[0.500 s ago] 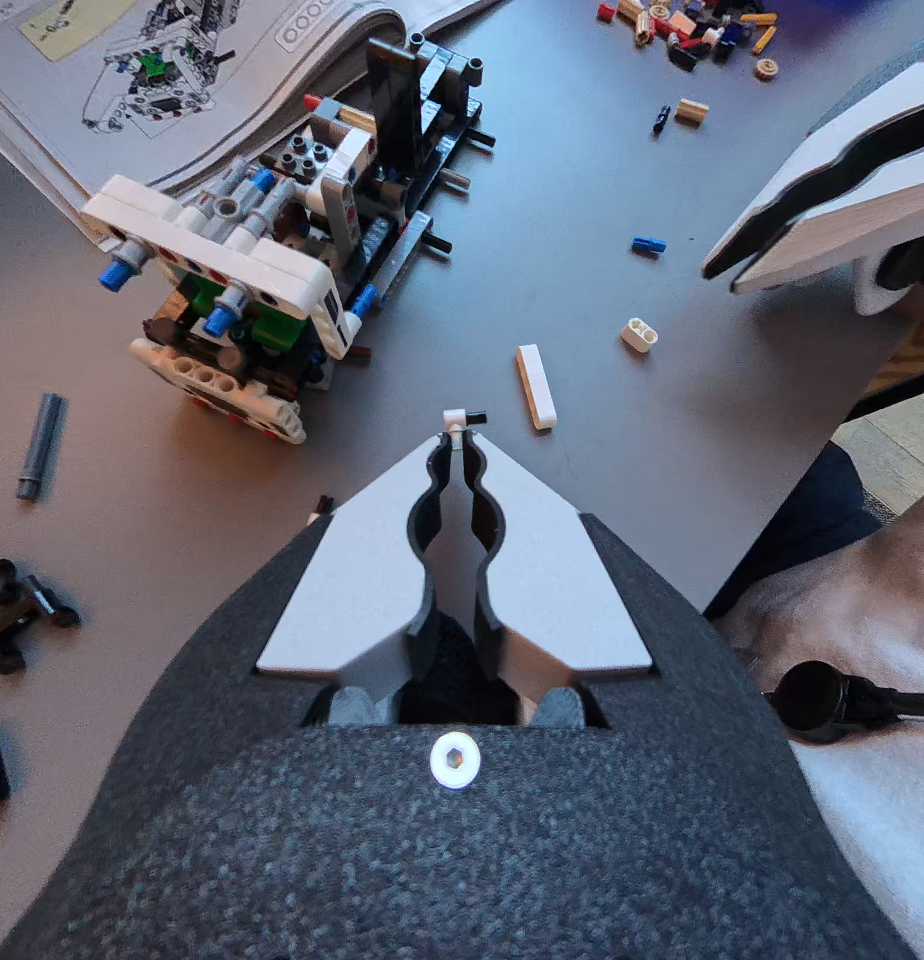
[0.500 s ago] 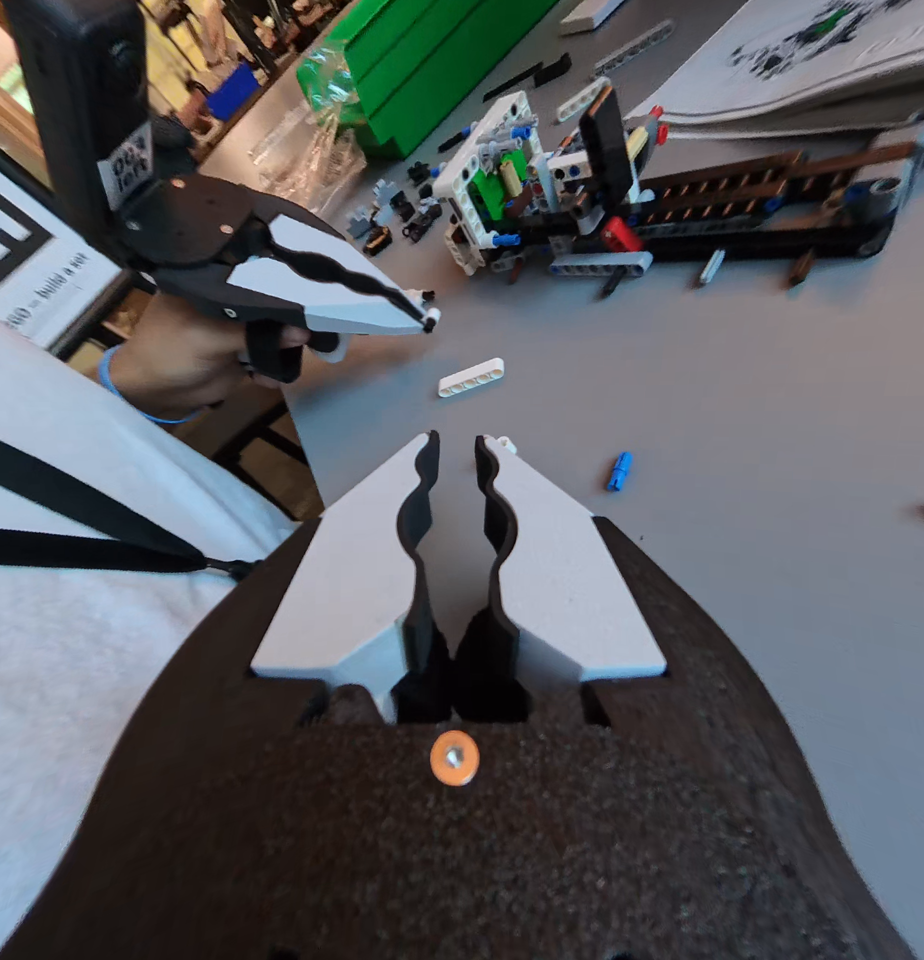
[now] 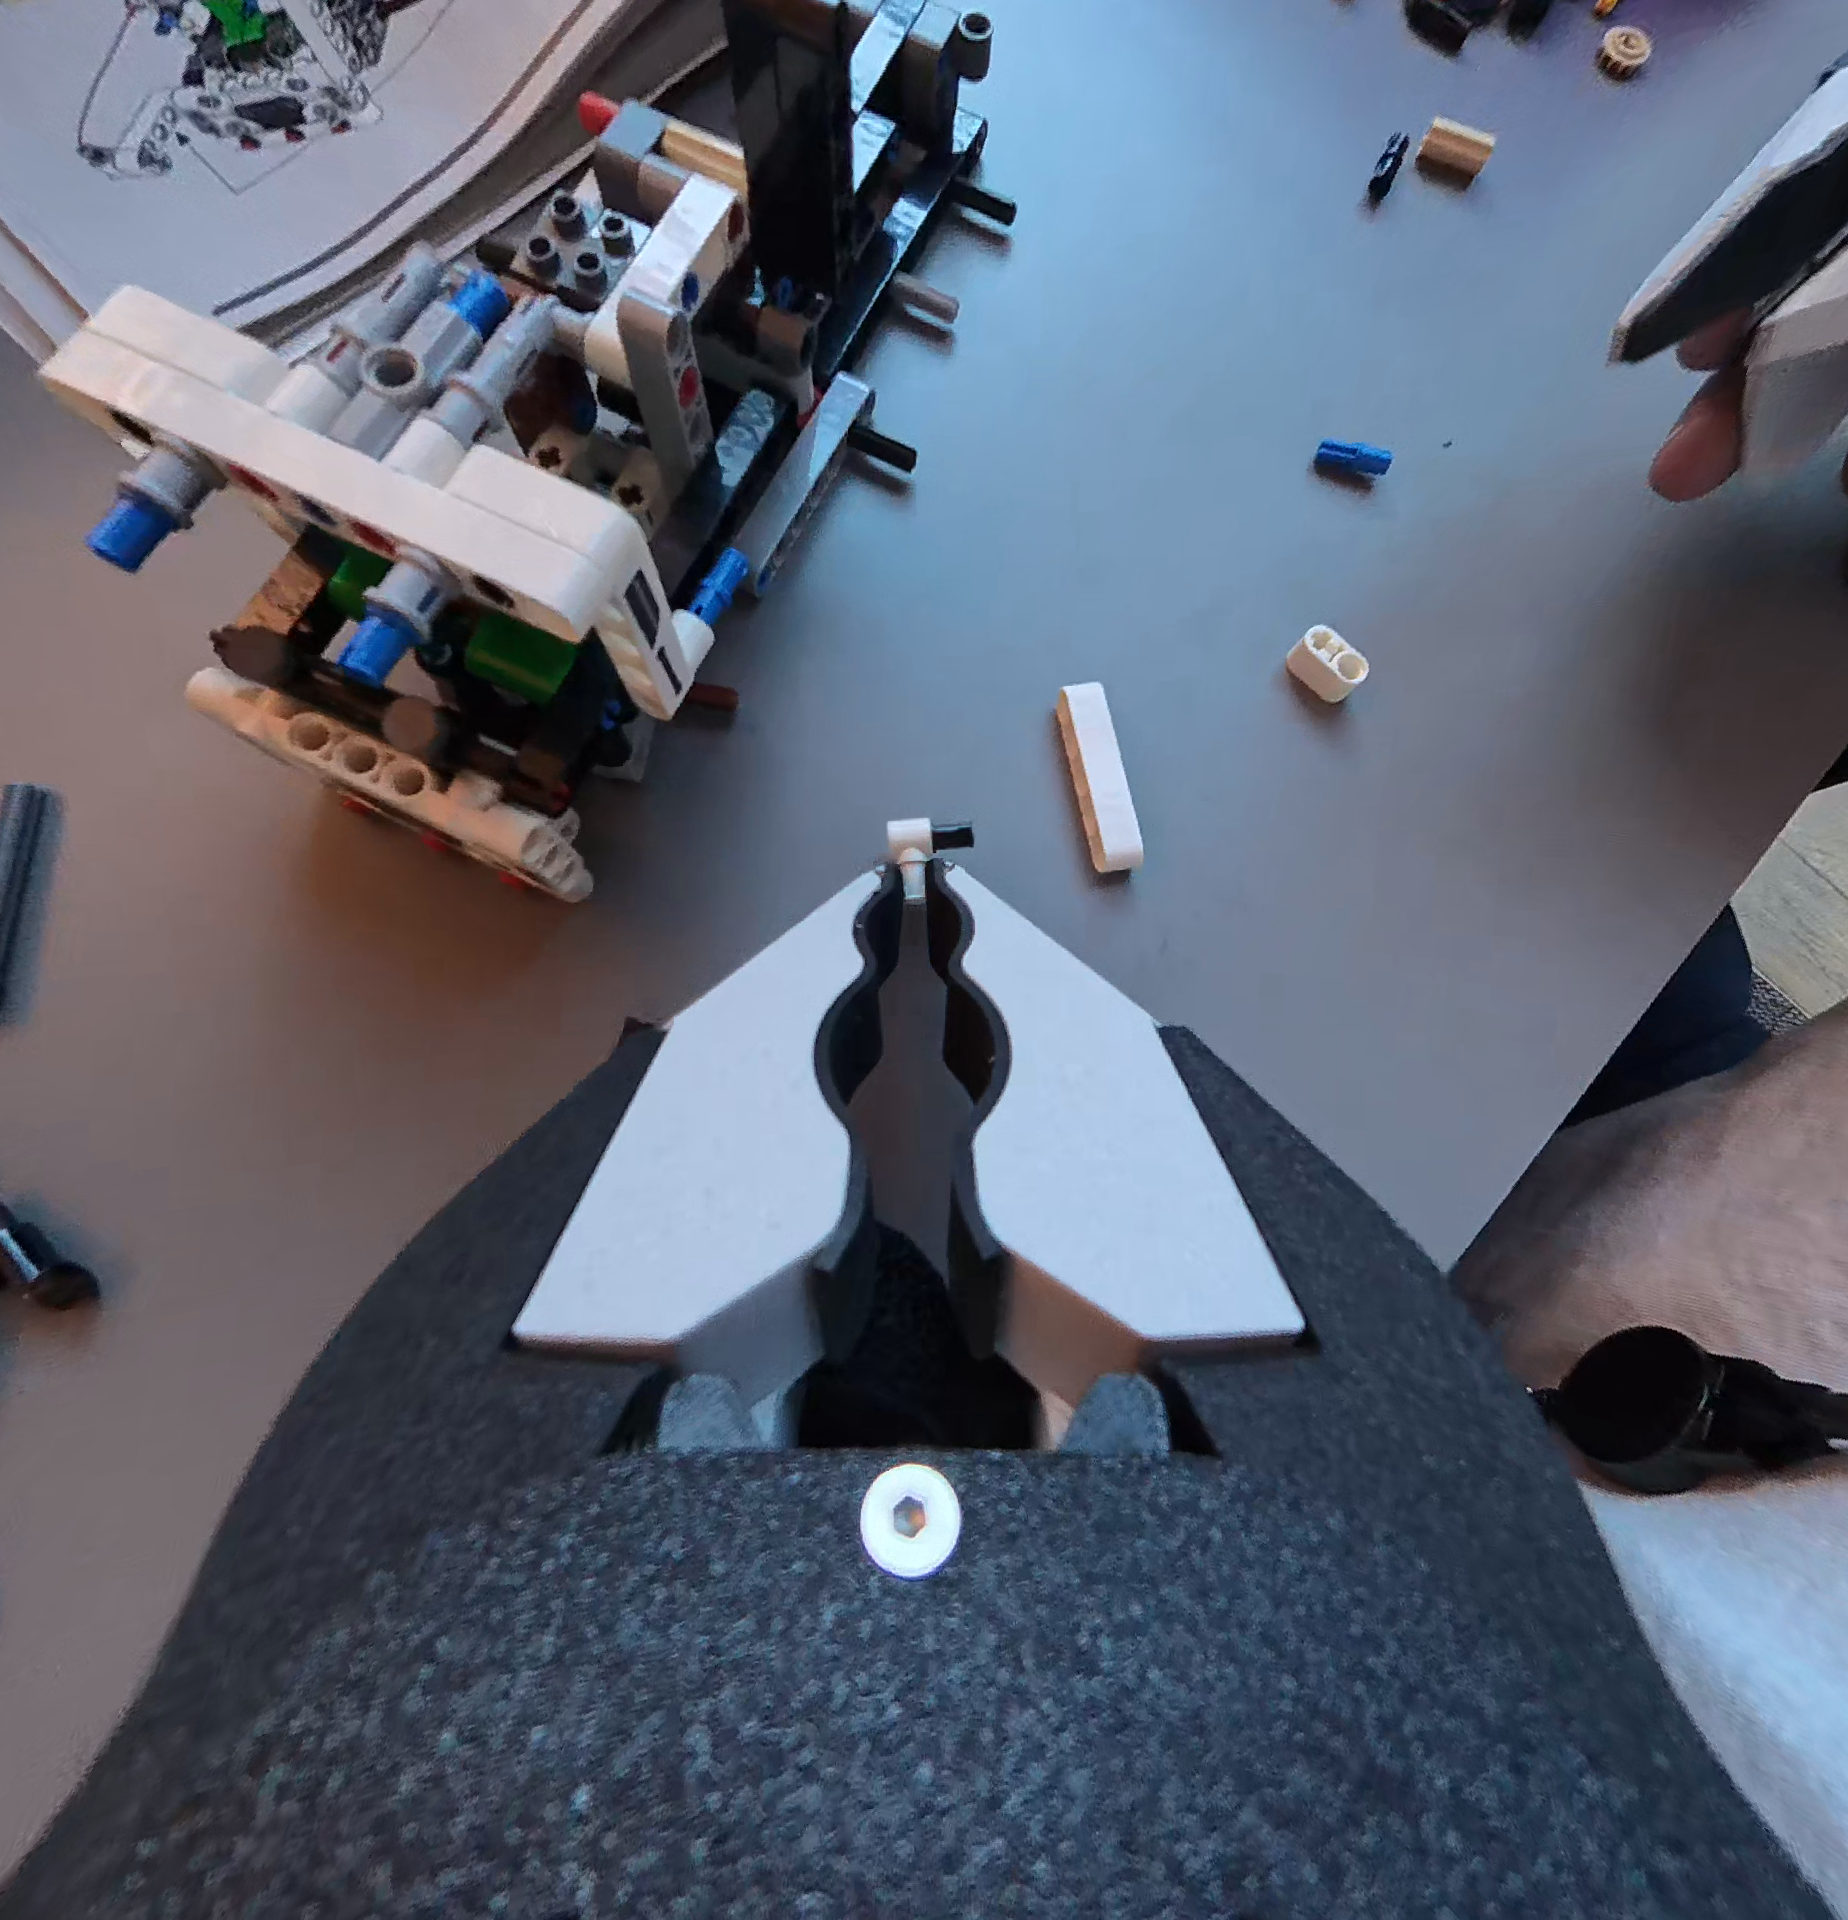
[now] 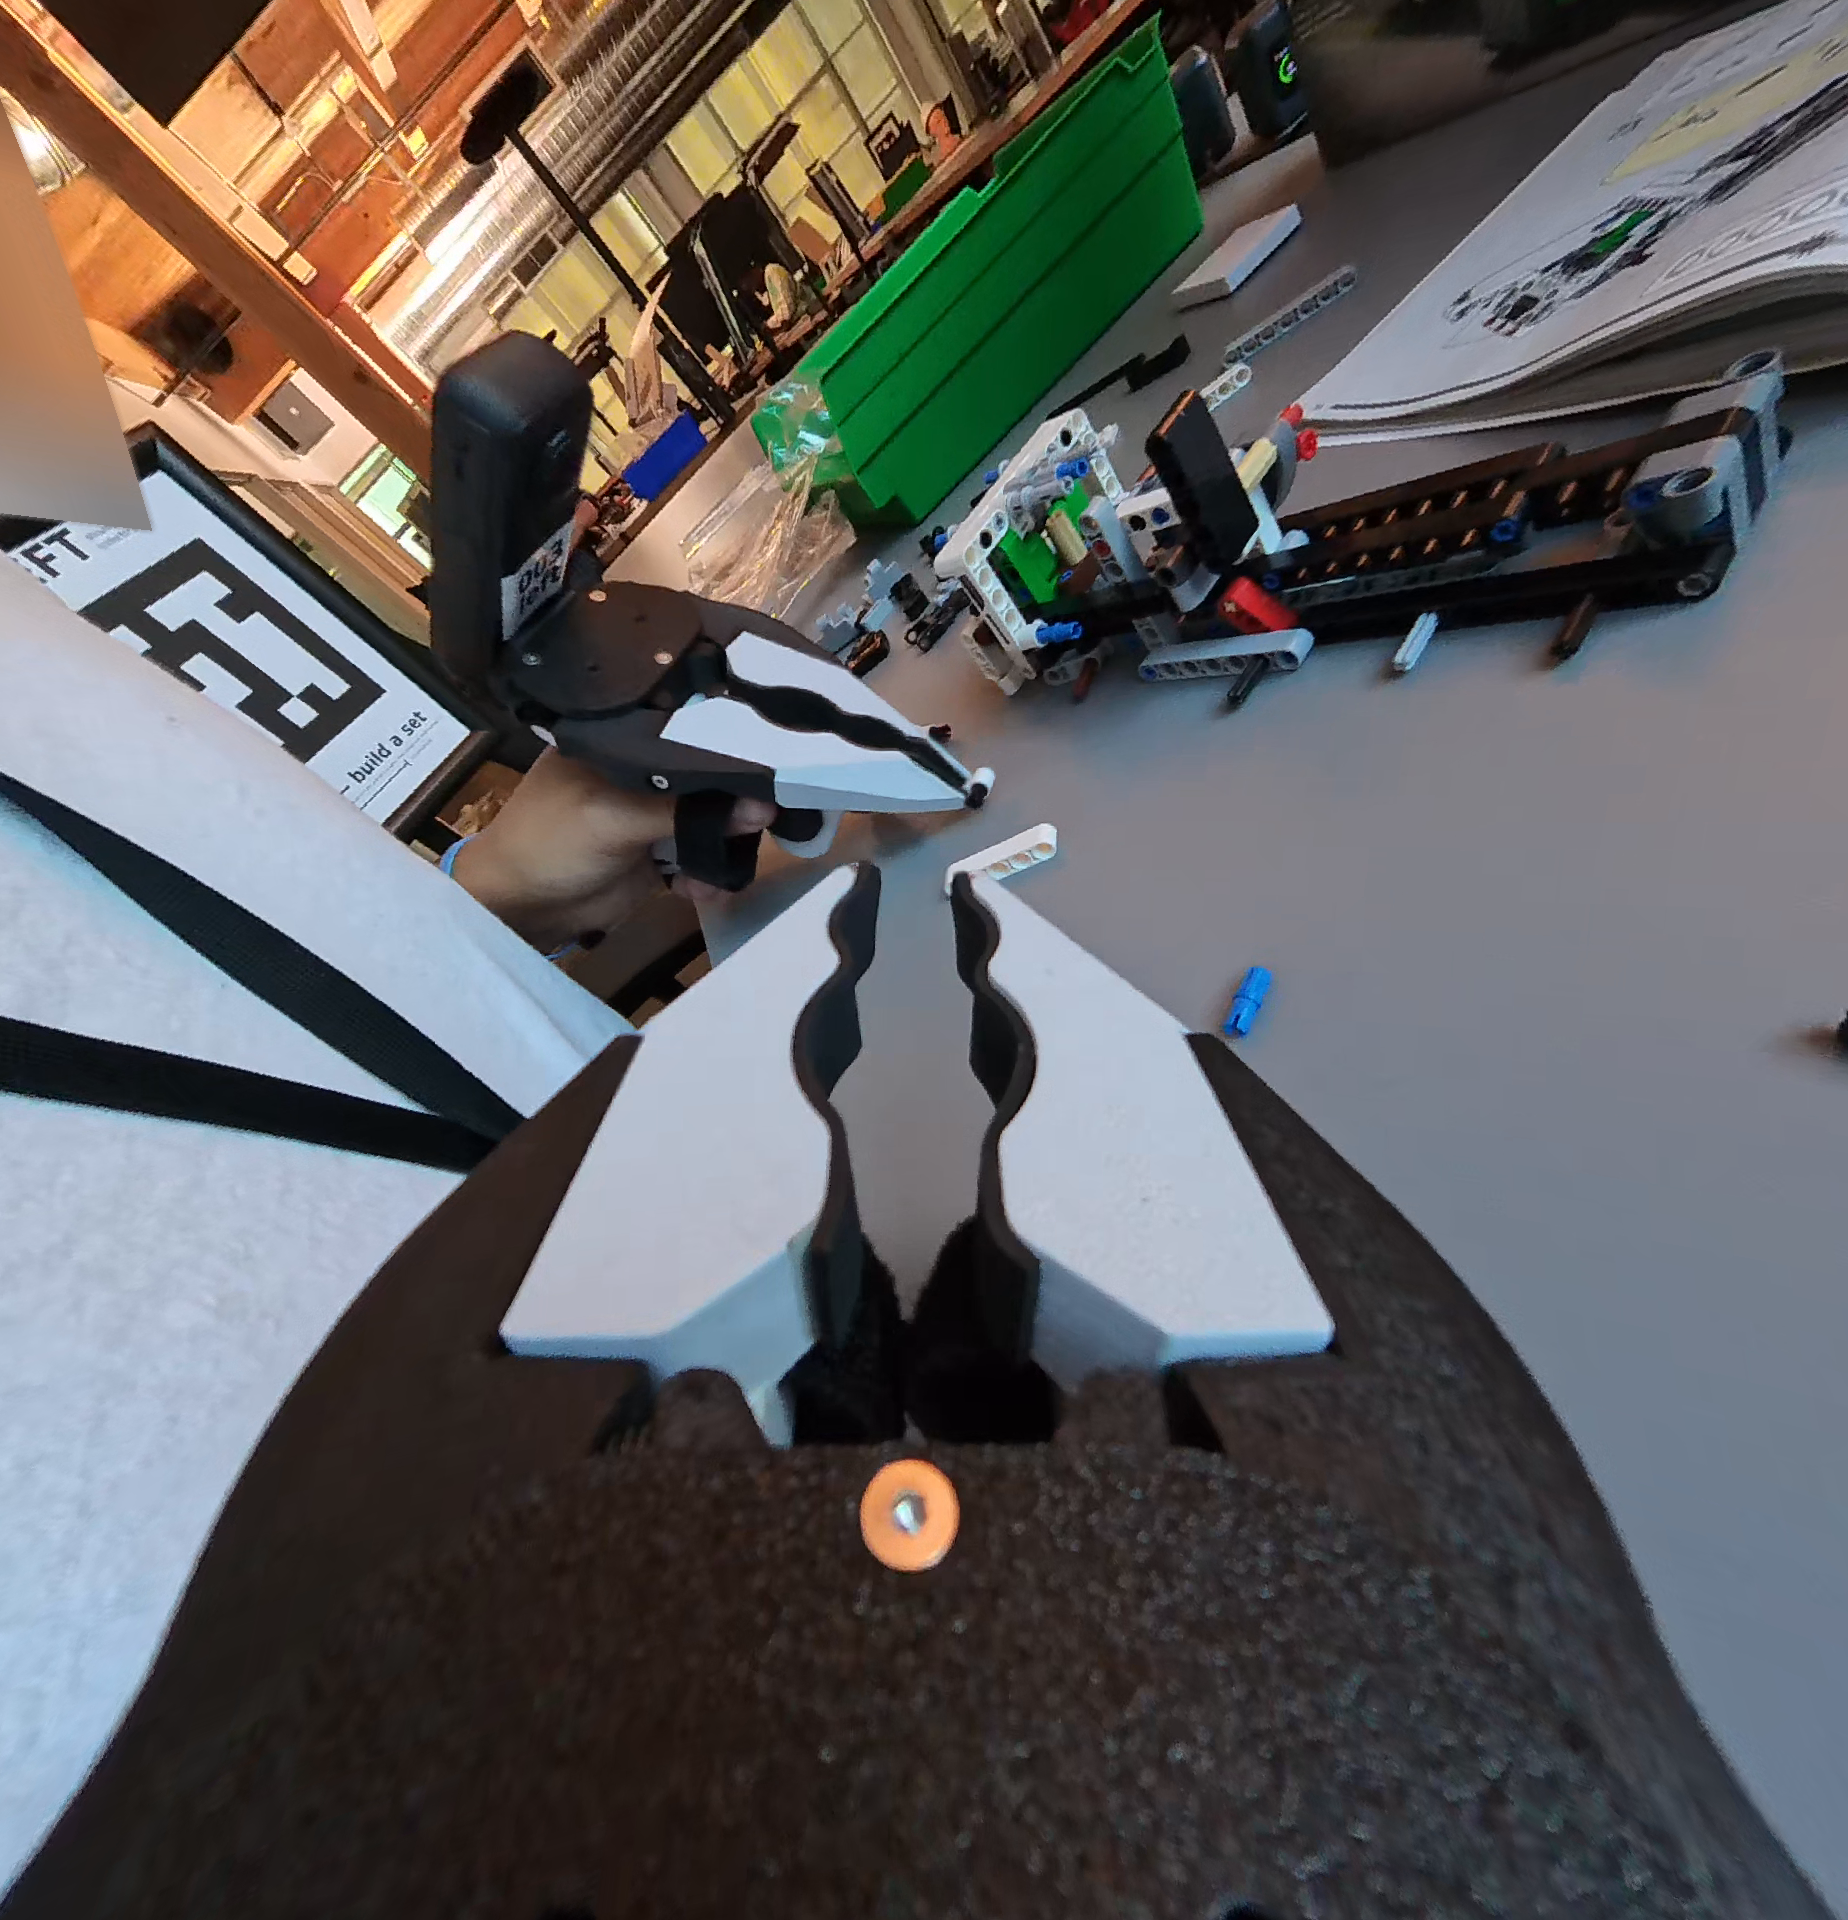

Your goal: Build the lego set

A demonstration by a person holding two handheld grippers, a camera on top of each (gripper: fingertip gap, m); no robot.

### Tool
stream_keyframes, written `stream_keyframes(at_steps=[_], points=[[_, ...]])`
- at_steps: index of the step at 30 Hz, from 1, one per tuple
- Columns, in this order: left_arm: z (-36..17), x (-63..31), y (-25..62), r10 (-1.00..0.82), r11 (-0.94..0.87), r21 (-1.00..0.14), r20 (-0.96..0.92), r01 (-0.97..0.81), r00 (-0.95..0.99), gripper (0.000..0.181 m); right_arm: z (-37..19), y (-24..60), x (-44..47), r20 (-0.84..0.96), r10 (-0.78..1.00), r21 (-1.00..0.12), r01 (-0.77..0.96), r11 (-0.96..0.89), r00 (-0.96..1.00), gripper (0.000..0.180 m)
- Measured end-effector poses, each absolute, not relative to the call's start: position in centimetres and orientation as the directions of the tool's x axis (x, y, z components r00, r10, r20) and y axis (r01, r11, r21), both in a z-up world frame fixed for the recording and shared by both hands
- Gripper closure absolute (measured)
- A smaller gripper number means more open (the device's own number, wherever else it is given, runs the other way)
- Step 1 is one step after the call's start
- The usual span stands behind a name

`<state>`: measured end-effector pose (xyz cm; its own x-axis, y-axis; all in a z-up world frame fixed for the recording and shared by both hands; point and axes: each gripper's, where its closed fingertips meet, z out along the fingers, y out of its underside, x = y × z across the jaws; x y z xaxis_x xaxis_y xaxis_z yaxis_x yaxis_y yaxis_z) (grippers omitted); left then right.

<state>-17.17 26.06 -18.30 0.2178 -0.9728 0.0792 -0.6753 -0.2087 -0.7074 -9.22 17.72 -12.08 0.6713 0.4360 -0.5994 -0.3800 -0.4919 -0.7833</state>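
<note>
A small white connector piece with a short black pin (image 3: 925, 837) is pinched at the very tips of the left gripper (image 3: 912, 878), whose jaws are clenched on it above the grey tabletop (image 3: 1159, 436); the black pin is seen sticking out to the right, across the line of the fingers. The right gripper (image 4: 912, 883) is held with its jaws parted and nothing between them. Just beyond its tips, a flat white plastic beam with a row of holes (image 4: 1008, 854) lies on the table; in the left wrist view the same beam (image 3: 1099, 775) sits just right of the held piece, its long axis running away from the camera. A stubby white two-hole piece (image 3: 1327, 662) and a small blue pin (image 3: 1352, 457) are scattered farther right. The half-built white, black and green model (image 3: 463, 520) stands ahead and to the left of the left gripper, beside the open instruction booklet (image 3: 276, 125). The beam is judged nearer the empty right gripper, so a pick-up there seems the likely next move.
</note>
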Motion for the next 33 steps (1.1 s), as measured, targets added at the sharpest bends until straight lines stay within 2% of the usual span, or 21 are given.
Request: stream_keyframes(at_steps=[8, 11, 14, 16, 20, 29, 33], points=[[-16.3, -16.0, 24.0, -0.962, -0.274, -0.753, 0.209, -0.598, 0.178, 0.179, -12.7, 18.0, -9.1, -0.577, 0.394, -0.788, -0.36, -0.5, 0.715, 0.166], [-15.5, -14.6, 23.7, -0.975, -0.218, -0.797, 0.159, -0.563, 0.153, 0.179, -12.7, 19.1, -8.7, -0.573, 0.334, -0.787, -0.389, -0.478, 0.749, 0.163], [-14.9, -13.3, 22.9, -0.991, -0.124, -0.842, 0.074, -0.524, 0.116, 0.179, -11.4, 20.2, -9.4, -0.702, 0.313, -0.697, -0.527, -0.486, 0.64, 0.156], [-14.6, -12.7, 22.2, -0.994, -0.076, -0.859, 0.026, -0.506, 0.106, 0.179, -11.5, 20.4, -10.5, -0.708, 0.321, -0.689, -0.512, -0.513, 0.629, 0.153], [-13.7, -12.0, 20.7, -0.998, -0.01, -0.882, -0.023, -0.471, 0.064, 0.179, -13.1, 20.6, -11.6, -0.653, 0.292, -0.712, -0.436, -0.55, 0.698, 0.156], [-13.2, -11.4, 19.0, -0.998, 0.049, -0.887, -0.057, -0.46, 0.003, 0.179, -12.1, 19.8, -10.7, -0.73, 0.297, -0.667, -0.547, -0.506, 0.615, 0.178], [-13.4, -11.0, 18.4, -0.994, 0.097, -0.876, -0.105, -0.472, -0.01, 0.179, -12.2, 19.0, -10.9, -0.732, 0.322, -0.664, -0.521, -0.537, 0.6, 0.168]])
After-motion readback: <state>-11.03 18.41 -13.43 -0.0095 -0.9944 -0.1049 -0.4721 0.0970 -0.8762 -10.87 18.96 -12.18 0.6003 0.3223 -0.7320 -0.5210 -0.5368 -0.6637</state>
